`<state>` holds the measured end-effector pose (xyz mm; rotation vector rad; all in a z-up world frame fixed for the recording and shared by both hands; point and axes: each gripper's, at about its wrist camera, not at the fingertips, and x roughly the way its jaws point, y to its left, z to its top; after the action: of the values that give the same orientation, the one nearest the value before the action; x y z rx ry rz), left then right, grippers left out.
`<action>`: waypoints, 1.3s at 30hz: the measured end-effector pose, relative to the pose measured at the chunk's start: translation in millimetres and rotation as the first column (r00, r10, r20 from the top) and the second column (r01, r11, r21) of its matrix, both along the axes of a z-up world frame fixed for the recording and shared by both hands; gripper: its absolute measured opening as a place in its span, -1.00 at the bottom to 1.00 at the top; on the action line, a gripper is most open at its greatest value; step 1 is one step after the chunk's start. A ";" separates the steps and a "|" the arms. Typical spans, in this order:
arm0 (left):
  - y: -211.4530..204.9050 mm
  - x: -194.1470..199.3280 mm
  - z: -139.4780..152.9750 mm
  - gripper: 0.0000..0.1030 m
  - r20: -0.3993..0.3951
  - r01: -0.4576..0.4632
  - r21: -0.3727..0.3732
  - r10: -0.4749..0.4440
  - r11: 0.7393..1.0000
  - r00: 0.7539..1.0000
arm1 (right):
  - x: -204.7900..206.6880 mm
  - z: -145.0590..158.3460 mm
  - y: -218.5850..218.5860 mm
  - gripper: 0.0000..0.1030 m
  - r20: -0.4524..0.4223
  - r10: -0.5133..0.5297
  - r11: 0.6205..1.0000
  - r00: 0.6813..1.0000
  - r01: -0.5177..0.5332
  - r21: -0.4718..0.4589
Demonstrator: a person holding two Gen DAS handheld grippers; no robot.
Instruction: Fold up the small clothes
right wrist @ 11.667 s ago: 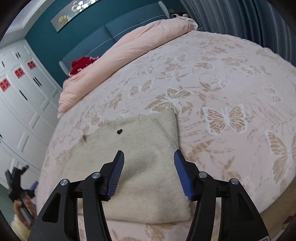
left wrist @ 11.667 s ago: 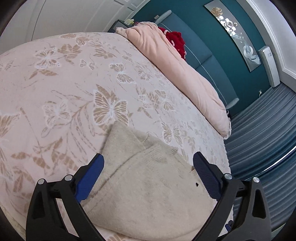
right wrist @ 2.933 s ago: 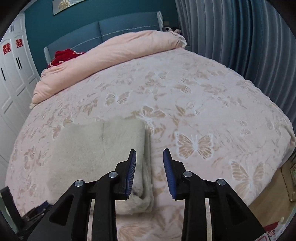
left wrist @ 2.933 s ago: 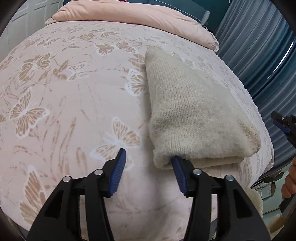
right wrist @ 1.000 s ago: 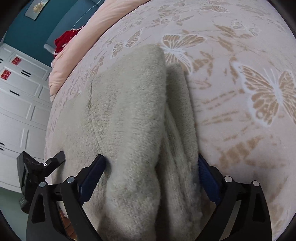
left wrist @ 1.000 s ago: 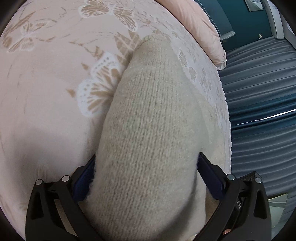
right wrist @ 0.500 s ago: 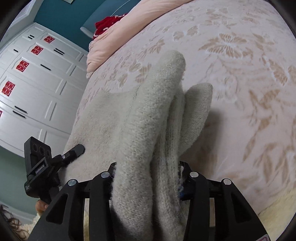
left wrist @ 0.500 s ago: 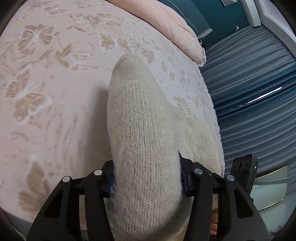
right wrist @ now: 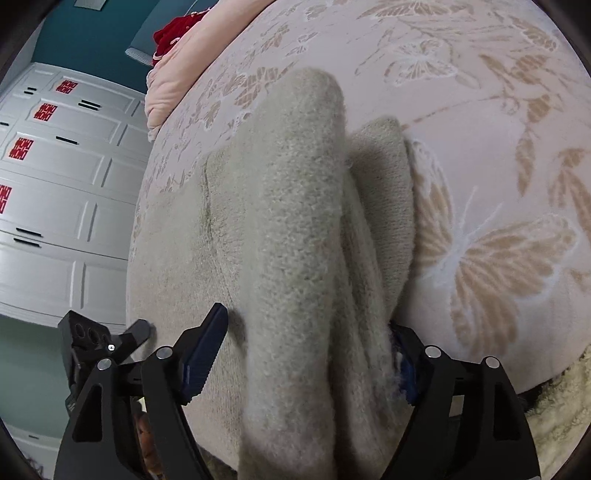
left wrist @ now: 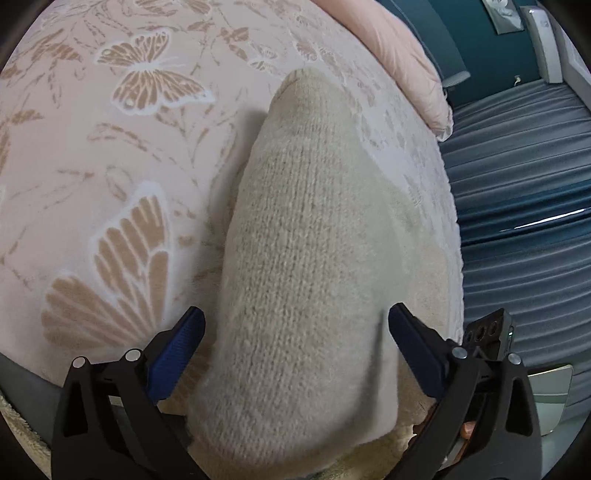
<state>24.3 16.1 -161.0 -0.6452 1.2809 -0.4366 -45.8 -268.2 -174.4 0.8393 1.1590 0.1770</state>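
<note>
A cream knitted sweater point(left wrist: 303, 258), folded into a thick bundle, lies on the butterfly-patterned bed cover point(left wrist: 110, 147) near its front edge. My left gripper point(left wrist: 295, 317) straddles one end of the bundle. Its jaws are opening, the blue pads stand wide, and neither presses the knit. In the right wrist view the sweater point(right wrist: 295, 221) shows stacked folds. My right gripper point(right wrist: 306, 321) straddles that end, its jaws opening too. Its left pad is clear of the wool and its right pad only brushes the fuzz. Each gripper shows at the edge of the other's view.
A rolled pink duvet point(left wrist: 399, 48) lies across the head of the bed, with something red point(right wrist: 173, 33) behind it. Grey-blue curtains point(left wrist: 517, 184) hang on one side and white wardrobe doors point(right wrist: 55, 184) stand on the other. A shaggy cream rug point(right wrist: 554, 406) lies below the bed edge.
Half a second ago both grippers were pinched on the raised sweater fold. Now both sets of jaws have spread wide and the bundle rests on the bed.
</note>
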 end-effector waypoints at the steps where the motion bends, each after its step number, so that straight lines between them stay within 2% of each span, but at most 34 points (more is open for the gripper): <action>1: -5.1 3.0 -5.5 0.91 -0.014 0.015 0.011 -0.015 1.000 1.000 | 4.5 -2.9 3.9 0.64 0.000 0.000 1.000 1.000 0.000 -0.004; 3: -13.0 6.4 -5.6 0.91 0.008 0.015 0.030 -0.015 0.999 1.000 | 11.5 -3.5 8.4 0.68 0.015 0.008 1.000 1.000 -0.008 -0.007; 5: -20.0 9.1 -3.6 0.91 0.015 0.025 0.051 -0.026 0.998 1.000 | 15.6 -3.3 9.9 0.60 0.014 0.007 1.000 1.000 -0.007 -0.005; 6: -24.4 11.0 -0.8 0.89 0.023 0.033 0.055 -0.035 0.998 0.999 | 16.5 -1.9 9.2 0.29 0.015 0.003 1.000 1.000 -0.003 -0.006; 7: -28.8 12.9 4.0 0.74 0.039 0.049 0.058 -0.052 0.997 0.998 | 17.3 -0.1 8.1 -0.05 0.013 -0.002 1.000 1.000 0.002 -0.012; 9: -39.1 14.9 18.6 0.60 0.073 0.081 0.086 -0.087 0.993 0.994 | 13.0 5.2 4.2 -0.24 0.025 -0.021 1.000 0.999 0.021 0.001; 13: -54.1 11.5 56.0 0.17 0.147 0.148 0.138 -0.168 0.979 0.975 | 5.5 43.1 0.7 -0.28 0.118 -0.029 0.998 0.993 0.035 -0.050; 17: -66.0 4.4 112.3 0.15 0.259 0.188 0.147 -0.222 0.971 0.940 | -3.9 98.5 -10.9 -0.28 0.229 -0.043 0.993 0.973 0.068 -0.102; 20: -79.5 -2.2 163.9 0.15 0.371 0.203 0.136 -0.240 0.970 0.897 | -17.1 149.0 -21.8 -0.27 0.337 -0.063 0.986 0.939 0.110 -0.123; 23: -87.8 -11.8 218.6 0.15 0.481 0.216 0.098 -0.236 0.971 0.844 | -35.5 203.4 -30.5 -0.26 0.456 -0.068 0.975 0.887 0.156 -0.157; 26: -91.3 -22.6 273.7 0.15 0.591 0.235 0.049 -0.218 0.971 0.776 | -56.8 258.3 -33.0 -0.25 0.582 -0.070 0.961 0.810 0.211 -0.177; 30: -86.6 -46.4 339.4 0.15 0.734 0.259 0.016 -0.187 0.966 0.653 | -90.3 317.6 -37.6 -0.24 0.722 -0.068 0.949 0.688 0.267 -0.165; 33: -74.6 -59.3 380.3 0.17 0.810 0.263 -0.016 -0.141 0.965 0.569 | -107.2 358.3 -31.5 -0.23 0.804 -0.040 0.945 0.594 0.285 -0.163; 35: -63.0 -66.2 403.5 0.19 0.853 0.263 -0.034 -0.109 0.964 0.511 | -113.8 382.8 -24.2 -0.20 0.848 -0.010 0.942 0.530 0.288 -0.170; 39: -35.2 -73.4 436.6 0.23 0.912 0.231 -0.046 -0.053 0.972 0.406 | -108.6 413.6 -6.2 -0.18 0.901 0.029 0.954 0.432 0.256 -0.153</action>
<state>-49.1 -19.1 275.7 -0.3098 0.2085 -0.9032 -154.4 -274.5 239.2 0.4313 0.0629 0.2995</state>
